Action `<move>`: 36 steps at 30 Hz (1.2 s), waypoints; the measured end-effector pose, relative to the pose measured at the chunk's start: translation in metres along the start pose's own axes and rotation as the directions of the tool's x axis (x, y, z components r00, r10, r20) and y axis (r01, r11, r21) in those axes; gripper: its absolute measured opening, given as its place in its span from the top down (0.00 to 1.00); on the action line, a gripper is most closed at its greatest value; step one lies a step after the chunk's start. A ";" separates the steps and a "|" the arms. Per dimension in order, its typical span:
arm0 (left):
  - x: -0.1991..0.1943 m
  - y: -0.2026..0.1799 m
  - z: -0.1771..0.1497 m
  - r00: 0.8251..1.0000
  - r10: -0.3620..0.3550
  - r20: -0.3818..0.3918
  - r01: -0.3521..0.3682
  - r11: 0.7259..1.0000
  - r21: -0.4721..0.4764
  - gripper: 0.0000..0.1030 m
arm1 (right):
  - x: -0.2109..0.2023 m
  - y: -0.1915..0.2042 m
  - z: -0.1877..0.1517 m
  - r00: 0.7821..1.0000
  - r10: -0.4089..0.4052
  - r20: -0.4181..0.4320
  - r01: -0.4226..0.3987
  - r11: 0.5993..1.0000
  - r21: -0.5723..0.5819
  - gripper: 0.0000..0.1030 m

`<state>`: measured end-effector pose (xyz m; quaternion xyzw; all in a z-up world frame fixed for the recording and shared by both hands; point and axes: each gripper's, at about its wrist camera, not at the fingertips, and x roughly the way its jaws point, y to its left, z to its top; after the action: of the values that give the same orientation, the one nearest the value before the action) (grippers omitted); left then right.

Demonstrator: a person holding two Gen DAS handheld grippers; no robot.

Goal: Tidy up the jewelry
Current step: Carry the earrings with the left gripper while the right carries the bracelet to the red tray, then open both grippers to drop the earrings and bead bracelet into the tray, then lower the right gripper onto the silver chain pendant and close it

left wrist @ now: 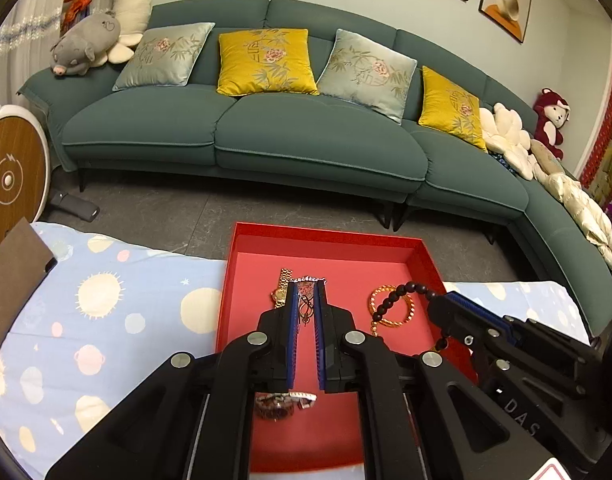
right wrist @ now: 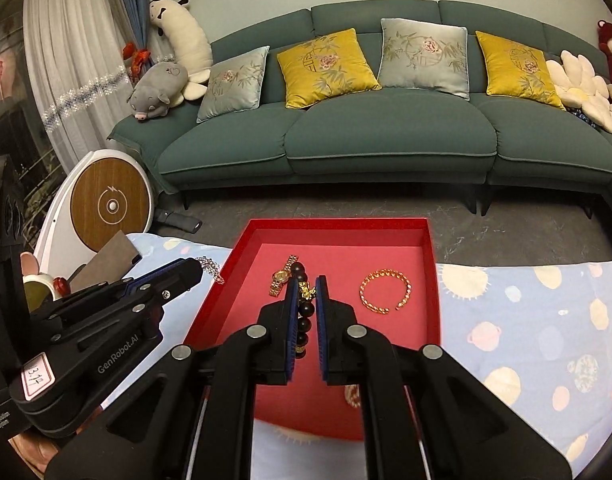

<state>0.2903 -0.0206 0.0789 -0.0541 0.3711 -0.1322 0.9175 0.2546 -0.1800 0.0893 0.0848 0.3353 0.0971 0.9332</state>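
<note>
A red tray point(left wrist: 326, 244) lies on the patterned cloth. My left gripper point(left wrist: 306, 292) is shut on a silver necklace point(left wrist: 306, 306) and holds it above the tray; it also shows in the right wrist view point(right wrist: 196, 266), with the silver necklace point(right wrist: 210, 266) hanging from its tips. My right gripper point(right wrist: 306, 284) is shut on a dark bead bracelet point(right wrist: 304, 308); in the left wrist view the right gripper point(left wrist: 442, 298) holds the bead bracelet point(left wrist: 398, 294) over the tray. A gold watch point(right wrist: 282, 276) and a gold bangle point(right wrist: 385, 291) lie in the tray. A silver watch point(left wrist: 284, 402) lies under my left gripper.
The tray point(right wrist: 338, 226) sits on a blue cloth with suns and planets point(left wrist: 106, 312). A brown card point(left wrist: 14, 276) lies at the cloth's left end. A green sofa point(left wrist: 266, 132) with cushions stands beyond. A round wooden device point(right wrist: 110, 204) stands at left.
</note>
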 end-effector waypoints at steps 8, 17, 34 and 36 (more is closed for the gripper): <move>0.045 0.016 -0.004 0.996 0.016 -0.083 -0.019 0.999 -0.037 0.94 | 0.054 -0.018 -0.002 0.997 0.007 -0.078 -0.001 0.997 0.074 0.93; 0.050 0.021 -0.022 0.991 0.031 -0.127 -0.039 0.997 -0.065 0.77 | 0.073 -0.035 -0.018 0.990 -0.043 -0.134 0.054 0.995 0.078 0.85; -0.114 0.016 -0.091 0.998 0.032 -0.057 -0.033 0.999 -0.022 0.45 | -0.138 -0.033 -0.069 0.996 -0.079 0.042 0.079 0.997 0.002 0.65; -0.121 0.019 -0.109 0.996 0.030 -0.082 -0.034 0.998 -0.045 0.44 | -0.152 -0.031 -0.088 0.996 -0.082 0.034 0.082 0.997 0.005 0.65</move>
<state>0.1348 0.0316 0.0779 -0.0638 0.4120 -0.1111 0.9021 0.0874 -0.2380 0.1083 0.0742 0.3225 0.0568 0.9420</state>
